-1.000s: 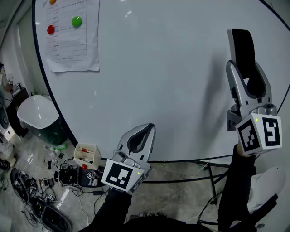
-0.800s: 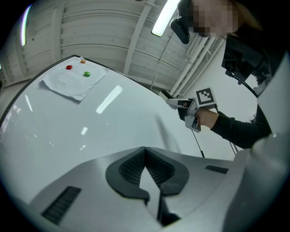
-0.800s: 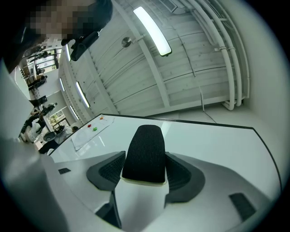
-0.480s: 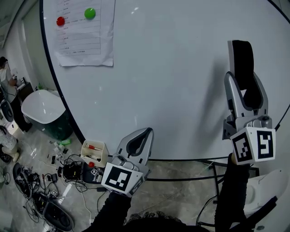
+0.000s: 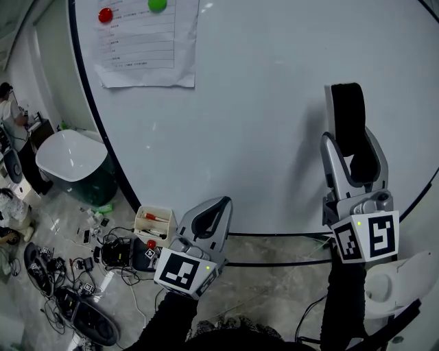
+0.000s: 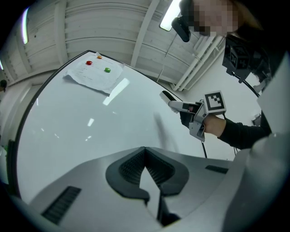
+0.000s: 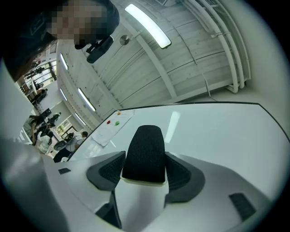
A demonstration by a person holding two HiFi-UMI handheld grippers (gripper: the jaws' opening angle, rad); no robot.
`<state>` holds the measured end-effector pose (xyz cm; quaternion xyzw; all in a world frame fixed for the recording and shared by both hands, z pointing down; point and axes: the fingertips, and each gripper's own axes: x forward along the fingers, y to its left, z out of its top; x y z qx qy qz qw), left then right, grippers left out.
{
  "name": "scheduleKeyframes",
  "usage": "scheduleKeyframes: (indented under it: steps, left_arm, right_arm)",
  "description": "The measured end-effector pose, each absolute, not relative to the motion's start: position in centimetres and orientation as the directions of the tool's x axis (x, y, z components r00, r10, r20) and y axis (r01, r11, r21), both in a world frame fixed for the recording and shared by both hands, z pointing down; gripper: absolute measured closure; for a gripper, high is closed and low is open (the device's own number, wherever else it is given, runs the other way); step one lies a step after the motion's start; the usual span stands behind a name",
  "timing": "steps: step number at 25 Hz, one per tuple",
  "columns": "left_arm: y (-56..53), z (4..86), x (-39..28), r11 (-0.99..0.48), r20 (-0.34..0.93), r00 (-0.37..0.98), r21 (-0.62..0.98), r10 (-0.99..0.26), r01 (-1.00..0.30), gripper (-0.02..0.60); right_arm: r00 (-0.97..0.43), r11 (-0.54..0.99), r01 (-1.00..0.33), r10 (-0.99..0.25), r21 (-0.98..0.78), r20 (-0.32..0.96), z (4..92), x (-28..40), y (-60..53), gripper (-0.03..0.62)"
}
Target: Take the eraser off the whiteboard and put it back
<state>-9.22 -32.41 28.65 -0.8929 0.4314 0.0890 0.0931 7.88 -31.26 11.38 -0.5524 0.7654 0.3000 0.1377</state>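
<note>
Right tongs [image 5: 351,147] are gripping the eraser [image 5: 345,110], one pad pressing on each side, its black felt end projecting past the tips. The eraser is standing upright in front of the right part of the whiteboard [image 5: 260,103], above its lower edge; contact with the board cannot be confirmed. Left tongs [image 5: 218,204] are sitting closed, tips meeting, nothing between them, at the board's lower edge. A paper sheet [image 5: 147,48] is hanging at the board's upper left corner, carrying a red magnet [image 5: 105,14] and a green magnet [image 5: 157,4].
</note>
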Motion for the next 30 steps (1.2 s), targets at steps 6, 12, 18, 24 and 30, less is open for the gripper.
scheduleKeyframes:
  steps: [6,12,18,24,30]
  left_arm:
    - [-31.0,29.2,-10.8,-0.567,-0.231,0.568,-0.08,-0.79,-0.82,0.575]
    - [-28.4,30.8,-11.8,-0.478,-0.192,0.48,-0.06,-0.856,-0.876,0.575]
    - [-25.4,32.6,-13.4,-0.391,-0.149,0.395,-0.057,-0.906,-0.918,0.575]
    - [-23.8,33.8,-17.3,-0.314,-0.132,0.319,-0.057,-0.939,-0.948,0.575]
    - [-24.2,34.0,-21.5,-0.296,-0.139,0.301,-0.058,-0.943,-0.953,0.575]
  right_arm:
    - [-0.405,0.283,-0.911,-0.757,0.301,-0.513,13.5,5.9,-31.0,0.318]
    - [-0.502,0.401,-0.865,-0.723,0.302,-0.475,16.3,3.8,-30.7,0.318]
    - [-0.594,0.516,-0.804,-0.669,0.297,-0.447,19.4,0.7,-30.3,0.318]
    - [-0.641,0.595,-0.762,-0.637,0.255,-0.429,22.1,-3.7,-30.1,0.318]
    - [-0.665,0.626,-0.741,-0.634,0.242,-0.395,24.8,-9.0,-30.3,0.318]
